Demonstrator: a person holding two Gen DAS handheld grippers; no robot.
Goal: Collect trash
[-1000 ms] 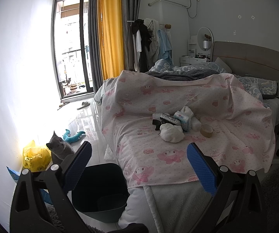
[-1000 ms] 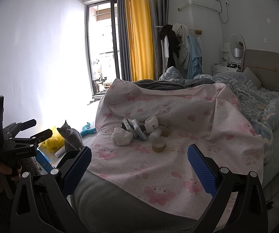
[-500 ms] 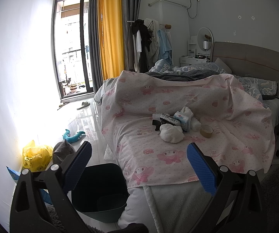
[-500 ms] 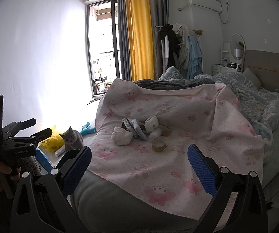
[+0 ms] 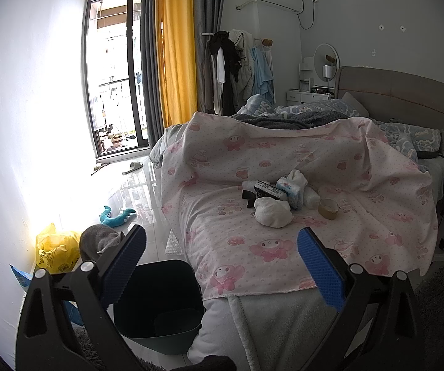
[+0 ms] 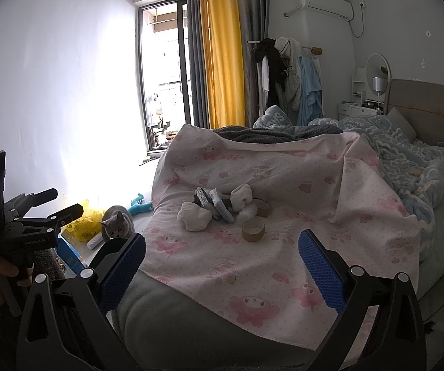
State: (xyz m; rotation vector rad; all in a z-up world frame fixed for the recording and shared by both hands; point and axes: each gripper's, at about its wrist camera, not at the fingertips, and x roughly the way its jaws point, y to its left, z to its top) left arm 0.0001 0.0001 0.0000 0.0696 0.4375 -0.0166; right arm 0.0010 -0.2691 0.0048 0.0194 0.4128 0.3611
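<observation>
Nothing collected yet: trash pile (image 6: 222, 208) sits untouched mid-bed, dark bin (image 5: 160, 303) on the floor at the bed's foot looks empty, left gripper (image 5: 222, 272) and right gripper (image 6: 222, 273) jaws both spread, holding nothing.

"GenRobot.AI" — printed on the left gripper (image 6: 53, 207).

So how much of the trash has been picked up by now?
None, apparently. The pile of trash and tape roll lie on the pink sheet. Left gripper and right gripper are open and empty. The bin looks empty.
</observation>
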